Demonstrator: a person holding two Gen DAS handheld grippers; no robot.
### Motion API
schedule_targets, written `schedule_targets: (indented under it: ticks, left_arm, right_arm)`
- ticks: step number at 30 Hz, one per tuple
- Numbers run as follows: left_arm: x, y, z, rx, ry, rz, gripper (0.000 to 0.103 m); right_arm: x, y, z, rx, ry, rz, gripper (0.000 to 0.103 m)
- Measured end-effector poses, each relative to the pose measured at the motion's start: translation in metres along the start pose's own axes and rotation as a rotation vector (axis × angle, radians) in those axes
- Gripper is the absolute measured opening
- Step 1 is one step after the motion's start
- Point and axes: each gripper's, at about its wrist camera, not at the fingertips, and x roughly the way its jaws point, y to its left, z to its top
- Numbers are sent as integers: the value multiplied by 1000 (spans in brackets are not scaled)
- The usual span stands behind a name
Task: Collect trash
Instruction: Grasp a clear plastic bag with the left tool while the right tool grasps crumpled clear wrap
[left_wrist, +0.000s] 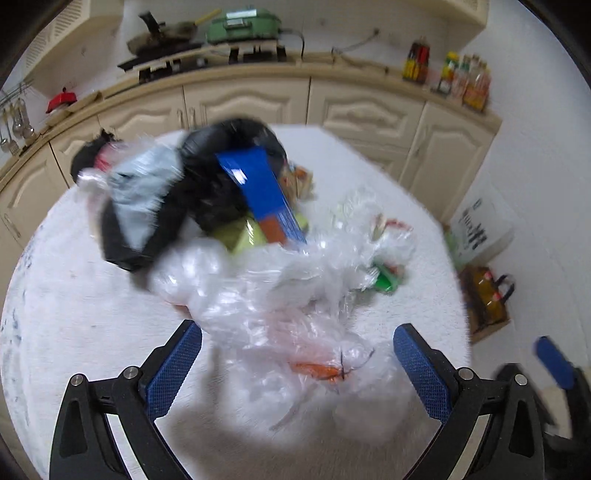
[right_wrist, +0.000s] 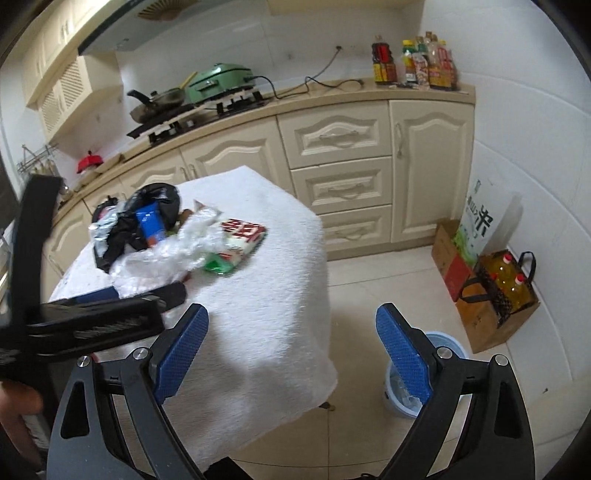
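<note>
A heap of trash lies on a white cloth-covered table (left_wrist: 66, 314): crumpled clear plastic (left_wrist: 280, 299), a blue box (left_wrist: 262, 192), black plastic bags (left_wrist: 207, 184), a green wrapper (left_wrist: 386, 280). My left gripper (left_wrist: 295, 369) is open, its fingers either side of the near end of the clear plastic, not closed on it. My right gripper (right_wrist: 291, 350) is open and empty over the table's near right edge (right_wrist: 317, 332). The heap also shows in the right wrist view (right_wrist: 166, 236), with a red-and-white packet (right_wrist: 242, 236). A light blue bin (right_wrist: 410, 391) stands on the floor below the right gripper.
Cream kitchen cabinets (right_wrist: 343, 177) and a counter with a stove, pan and green cooker (right_wrist: 218, 83) lie behind. Bottles (right_wrist: 417, 66) stand at the counter's right end. A rice bag (right_wrist: 480, 221), cardboard box and oil bottles in a bag (right_wrist: 506, 288) sit by the right wall.
</note>
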Motion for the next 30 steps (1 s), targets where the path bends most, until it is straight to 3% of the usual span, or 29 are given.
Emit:
schedule_targets:
  ticks: [3, 4, 5, 14, 17, 21, 24, 25, 28, 30]
  left_arm:
    - [7, -2, -5, -8, 22, -2, 101]
    - [9, -1, -1, -6, 19, -5, 94]
    - [9, 0, -1, -4, 11, 7, 77]
    - [-1, 53, 9, 29, 10, -77, 40]
    - [-16, 73, 2, 20, 0, -77, 31]
    - [-52, 115, 0, -7, -13, -87, 26]
    - [-63, 123, 2, -22, -19, -103, 25]
    - [-66, 126, 1, -23, -20, -110, 24]
    - [-70, 128, 3, -12, -25, -123, 24]
    - [-73, 129, 3, -7, -29, -130, 24]
  right_arm:
    - [4, -8, 2, 11, 6, -7, 94]
    - [7, -9, 3, 11, 10, -5, 94]
    - [9, -8, 4, 11, 13, -3, 94]
    - [39, 35, 21, -62, 43, 73, 96]
    - [56, 57, 27, -96, 72, 104, 97]
    - [79, 84, 31, -121, 127, 115, 97]
    - [93, 96, 32, -131, 154, 124, 96]
    - [99, 98, 32, -133, 165, 125, 90]
    - [101, 100, 32, -137, 172, 135, 57]
    - [100, 96, 31, -114, 182, 182, 45]
